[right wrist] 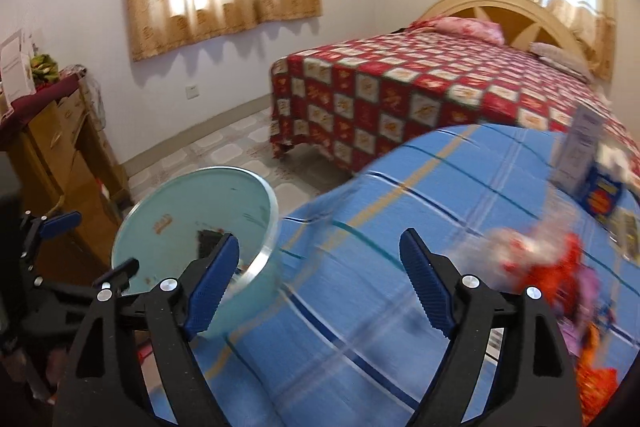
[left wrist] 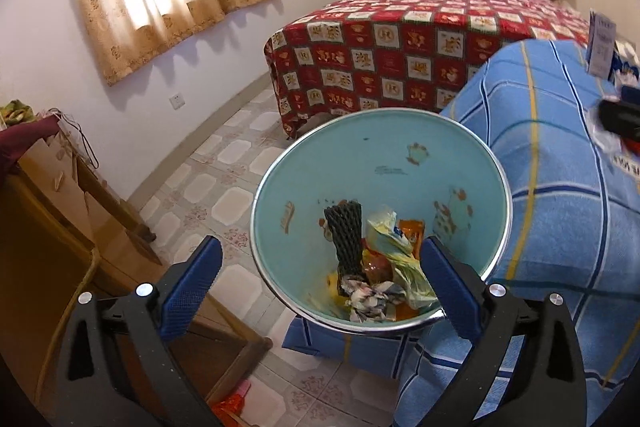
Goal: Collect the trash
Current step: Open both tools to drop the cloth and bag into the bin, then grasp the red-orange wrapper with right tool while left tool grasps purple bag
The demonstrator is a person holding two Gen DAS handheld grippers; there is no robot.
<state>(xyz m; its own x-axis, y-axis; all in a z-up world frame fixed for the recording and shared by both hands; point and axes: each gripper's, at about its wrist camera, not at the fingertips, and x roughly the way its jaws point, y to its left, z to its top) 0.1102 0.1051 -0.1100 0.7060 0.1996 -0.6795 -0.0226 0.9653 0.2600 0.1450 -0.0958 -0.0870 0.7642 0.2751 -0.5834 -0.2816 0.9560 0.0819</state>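
The left gripper (left wrist: pixel 320 275) gapes wide and empty above the bin (left wrist: pixel 400 147), trash (left wrist: pixel 376 267) lying below its jaws. The right gripper (right wrist: pixel 320 283), also wide and empty, hangs over the blue-covered table's (right wrist: pixel 400 187) edge beside the bin.

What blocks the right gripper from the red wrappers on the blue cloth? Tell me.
Nothing visible. The right gripper is open and empty above bare blue cloth, and the red wrappers lie off to its right on the same surface, blurred, with only cloth between. The trash bin sits on its other side.

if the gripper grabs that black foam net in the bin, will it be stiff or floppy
The black foam net stands up by itself in the bin, so it probably holds some shape. Its open mesh suggests it would squash easily and weigh very little.
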